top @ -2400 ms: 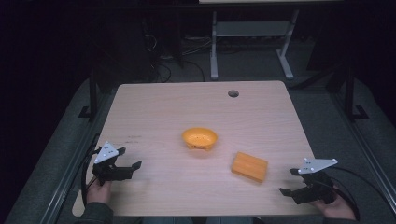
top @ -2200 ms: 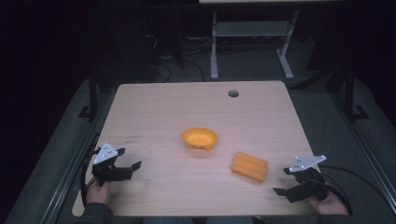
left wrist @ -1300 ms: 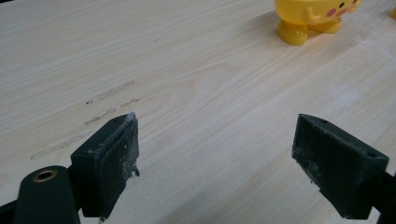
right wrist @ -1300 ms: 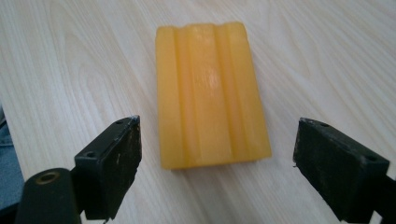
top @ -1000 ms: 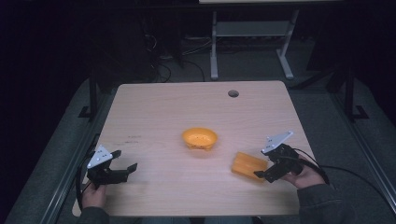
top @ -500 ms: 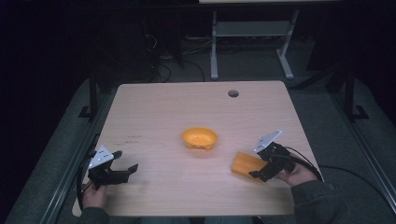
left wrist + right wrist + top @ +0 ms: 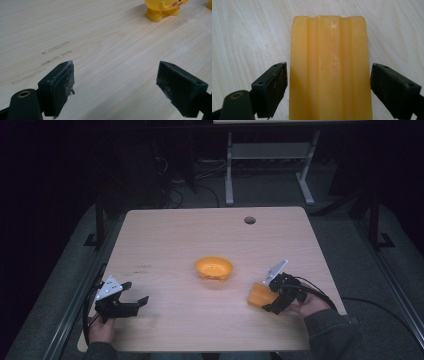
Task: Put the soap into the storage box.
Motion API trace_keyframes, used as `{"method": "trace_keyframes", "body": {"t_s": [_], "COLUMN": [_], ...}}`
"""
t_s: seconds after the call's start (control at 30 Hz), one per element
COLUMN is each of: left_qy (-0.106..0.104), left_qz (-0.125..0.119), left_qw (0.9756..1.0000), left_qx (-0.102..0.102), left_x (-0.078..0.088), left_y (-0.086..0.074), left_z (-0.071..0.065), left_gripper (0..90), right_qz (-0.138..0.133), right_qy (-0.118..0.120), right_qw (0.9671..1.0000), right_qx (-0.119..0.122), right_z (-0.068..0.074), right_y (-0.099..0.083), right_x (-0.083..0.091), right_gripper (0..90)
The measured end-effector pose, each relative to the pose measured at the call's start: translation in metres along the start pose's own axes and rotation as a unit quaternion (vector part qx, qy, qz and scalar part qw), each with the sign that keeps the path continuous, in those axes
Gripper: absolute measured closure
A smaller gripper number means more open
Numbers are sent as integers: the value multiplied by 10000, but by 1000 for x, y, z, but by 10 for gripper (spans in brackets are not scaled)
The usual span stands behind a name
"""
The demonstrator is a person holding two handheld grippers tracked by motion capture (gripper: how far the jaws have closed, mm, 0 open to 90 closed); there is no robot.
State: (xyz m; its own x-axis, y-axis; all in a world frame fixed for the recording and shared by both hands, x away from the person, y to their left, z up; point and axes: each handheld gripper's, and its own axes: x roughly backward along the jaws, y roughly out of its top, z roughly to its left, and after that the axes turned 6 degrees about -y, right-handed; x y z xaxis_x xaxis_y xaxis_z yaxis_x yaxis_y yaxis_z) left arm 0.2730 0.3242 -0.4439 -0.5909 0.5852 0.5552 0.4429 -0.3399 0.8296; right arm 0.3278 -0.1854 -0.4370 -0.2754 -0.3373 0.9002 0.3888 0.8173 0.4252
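An orange ridged block (image 7: 256, 296) lies flat on the wooden table (image 7: 200, 235), right of the middle. My right gripper (image 7: 265, 299) is open and straddles it from the right. In the right gripper view the block (image 7: 329, 57) lies lengthwise between the jaws of the right gripper (image 7: 328, 87); the left pad (image 7: 272, 87) is almost against it and the right pad (image 7: 392, 87) stands apart. An orange bowl-shaped thing (image 7: 213, 268) sits mid-table. My left gripper (image 7: 136, 292) rests open near the front left corner, nothing between its jaws (image 7: 115, 82).
In the left gripper view a yellow piece with stubby feet and pink spots (image 7: 162, 8) stands far ahead on the table. A round cable hole (image 7: 249, 220) is near the far edge. Beyond the table, a metal stand (image 7: 265, 160) and cables lie on dark floor.
My right gripper has travelled left from the table's right edge to the orange block and now has its open jaws on either side of it. The left gripper has barely shifted.
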Motion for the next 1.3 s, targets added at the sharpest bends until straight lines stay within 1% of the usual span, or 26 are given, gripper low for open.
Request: {"method": "trace_keyframes", "body": {"t_s": [0.1,0.2,0.23,0.4,0.43,0.57,0.73,1.03,1.1,1.2,1.3], "left_qy": [-1,-10,-25,-45,-42,-39,-37,-44,-43,-22,-13], "left_qz": [-10,2,-9,-12,-10,-8,-6,-7,-22,-71,-81], "left_qw": [10000,10000,10000,10000,10000,10000,10000,10000,10000,10000,10000], "left_qx": [7,-6,-2,-25,-40,-34,-34,-48,-31,-27,-18], "left_x": [0,0,0,-1,-1,0,-1,0,0,0,0], "left_y": [0,0,0,0,0,0,0,1,0,0,0], "left_z": [0,0,0,-1,-1,-1,-1,-1,-1,-1,-1], "left_gripper": [143,143,143,143,143,143,143,143,143,143,143], "right_qz": [18,85,157,224,240,313,384,394,402,396,411], "right_qy": [20,22,24,-6,4,-29,-37,-34,-18,-31,27], "right_qw": [10000,10000,9999,9997,9997,9994,9991,9990,9990,9990,9989], "right_qx": [9,34,46,113,96,161,168,189,177,224,238], "right_z": [0,1,1,2,2,3,4,3,4,3,4], "right_y": [2,4,5,7,7,8,9,9,9,9,9], "right_x": [-2,-6,-9,-13,-13,-17,-18,-18,-18,-18,-17], "right_gripper": [144,144,145,151,153,165,192,201,201,203,204]}}
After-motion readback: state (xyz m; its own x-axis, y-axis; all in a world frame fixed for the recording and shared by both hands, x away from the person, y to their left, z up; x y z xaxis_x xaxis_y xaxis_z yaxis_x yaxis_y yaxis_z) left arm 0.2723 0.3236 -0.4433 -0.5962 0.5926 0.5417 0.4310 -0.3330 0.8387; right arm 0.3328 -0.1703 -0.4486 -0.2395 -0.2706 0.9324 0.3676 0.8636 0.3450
